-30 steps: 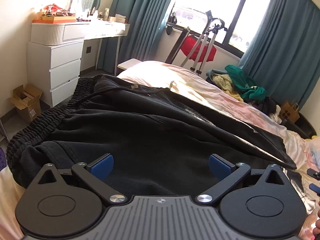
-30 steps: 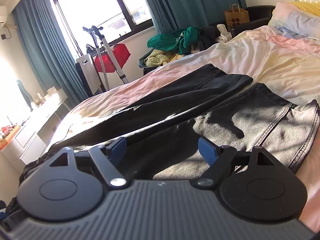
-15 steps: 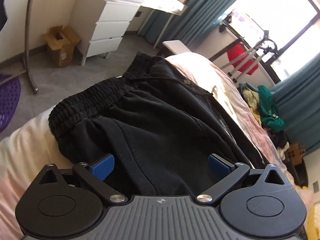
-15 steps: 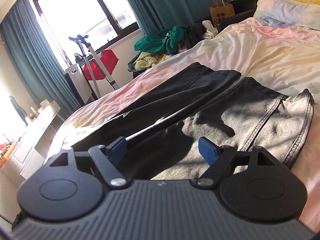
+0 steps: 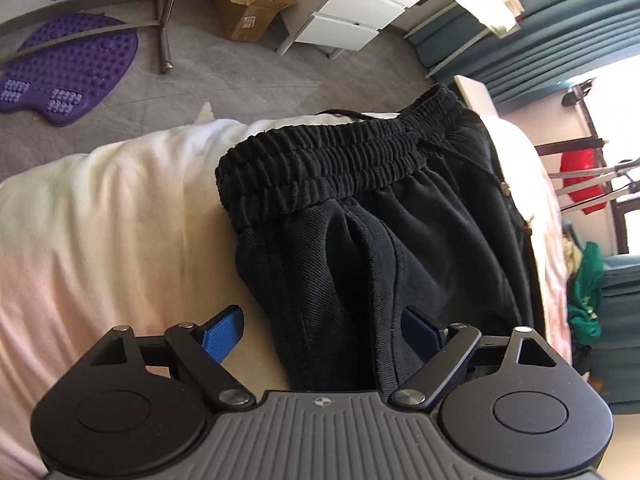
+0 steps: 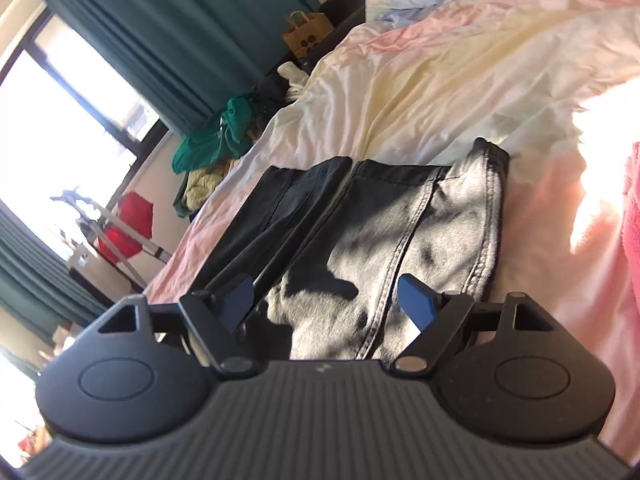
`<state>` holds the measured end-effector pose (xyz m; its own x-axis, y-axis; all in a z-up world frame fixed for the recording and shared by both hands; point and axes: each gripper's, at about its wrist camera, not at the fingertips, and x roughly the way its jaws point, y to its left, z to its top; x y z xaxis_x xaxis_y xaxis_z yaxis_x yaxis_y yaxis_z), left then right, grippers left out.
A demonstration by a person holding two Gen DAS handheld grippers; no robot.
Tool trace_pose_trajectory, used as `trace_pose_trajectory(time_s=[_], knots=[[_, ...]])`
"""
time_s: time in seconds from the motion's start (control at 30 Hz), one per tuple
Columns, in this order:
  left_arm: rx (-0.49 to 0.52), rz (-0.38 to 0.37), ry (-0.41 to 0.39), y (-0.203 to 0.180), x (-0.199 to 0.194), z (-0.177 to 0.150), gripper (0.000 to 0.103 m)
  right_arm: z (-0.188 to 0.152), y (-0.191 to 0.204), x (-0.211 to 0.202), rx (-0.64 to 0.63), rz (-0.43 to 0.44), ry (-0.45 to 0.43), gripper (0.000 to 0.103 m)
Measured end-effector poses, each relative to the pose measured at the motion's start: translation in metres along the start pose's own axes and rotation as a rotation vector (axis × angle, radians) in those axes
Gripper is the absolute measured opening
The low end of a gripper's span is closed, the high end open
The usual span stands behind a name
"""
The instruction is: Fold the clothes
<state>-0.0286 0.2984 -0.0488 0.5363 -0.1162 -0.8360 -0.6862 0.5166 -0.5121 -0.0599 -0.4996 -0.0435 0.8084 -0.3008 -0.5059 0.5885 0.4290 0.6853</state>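
Observation:
Black trousers [image 5: 400, 248] with a ribbed elastic waistband [image 5: 340, 160] lie flat on the bed. My left gripper [image 5: 320, 326] is open and empty, hovering over the near edge of the trousers just below the waistband. In the right wrist view the two leg ends [image 6: 380, 220] of the trousers lie side by side, the hems pointing toward the pillows. My right gripper [image 6: 326, 298] is open and empty above the nearer, sunlit leg.
The bed has a pale pink and yellow sheet [image 6: 440, 80]. On the floor past the bed end are a purple mat [image 5: 68, 68], a cardboard box [image 5: 252, 0] and white drawers [image 5: 360, 12]. A pile of green clothes [image 6: 216, 140] lies beside the bed near the window.
Both grippers have tilted and swung. The left view has turned down toward the waistband and floor. The right view has rolled and moved closer to the leg hems. Both stay open.

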Motion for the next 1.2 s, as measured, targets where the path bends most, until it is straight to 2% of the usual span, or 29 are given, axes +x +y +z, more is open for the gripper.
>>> trace_pose_trajectory(time_s=[0.2,0.27,0.37,0.47,0.5,0.53,0.57,0.6,0.63,0.73,0.83,1.03,1.13,1.2], knots=[[-0.048,-0.077,-0.013,0.005,0.014,0.006,0.076,0.023,-0.062,0.0,0.203,-0.098,-0.041,0.082],[-0.064,-0.118,-0.005,0.006,0.018,0.007,0.073,0.023,-0.074,0.008,0.256,-0.106,-0.017,0.082],[-0.073,-0.168,-0.004,0.006,0.02,0.005,0.071,0.021,-0.08,0.03,0.282,-0.099,0.049,0.074],[-0.072,-0.223,-0.031,0.006,0.016,0.001,0.07,0.02,-0.078,0.053,0.268,-0.15,0.076,0.066],[-0.076,-0.245,-0.044,0.007,0.014,-0.001,0.07,0.02,-0.076,0.061,0.246,-0.173,0.078,0.058],[-0.082,-0.268,-0.051,0.008,0.013,-0.002,0.07,0.019,-0.072,0.065,0.216,-0.185,0.079,0.043],[-0.091,-0.295,-0.055,0.008,0.012,-0.002,0.07,0.019,-0.067,0.067,0.186,-0.186,0.077,0.032],[-0.101,-0.322,-0.058,0.009,0.012,-0.003,0.07,0.019,-0.063,0.069,0.156,-0.187,0.074,0.009],[-0.116,-0.346,-0.062,0.011,0.011,-0.004,0.07,0.019,-0.059,0.069,0.133,-0.184,0.064,0.007],[-0.141,-0.396,-0.064,0.016,0.007,-0.007,0.07,0.022,-0.052,0.051,0.137,-0.119,-0.019,0.007],[-0.154,-0.402,-0.054,0.018,0.009,-0.007,0.07,0.022,-0.048,0.042,0.131,-0.106,-0.058,0.007],[-0.094,-0.363,0.008,0.008,0.021,-0.003,0.071,0.024,-0.066,0.054,0.209,-0.154,-0.004,0.008],[-0.063,-0.334,0.039,0.001,0.027,-0.004,0.071,0.024,-0.073,0.054,0.249,-0.157,-0.007,0.009],[-0.044,-0.32,0.033,0.0,0.028,-0.004,0.064,0.024,-0.076,0.052,0.271,-0.141,-0.013,0.009]])
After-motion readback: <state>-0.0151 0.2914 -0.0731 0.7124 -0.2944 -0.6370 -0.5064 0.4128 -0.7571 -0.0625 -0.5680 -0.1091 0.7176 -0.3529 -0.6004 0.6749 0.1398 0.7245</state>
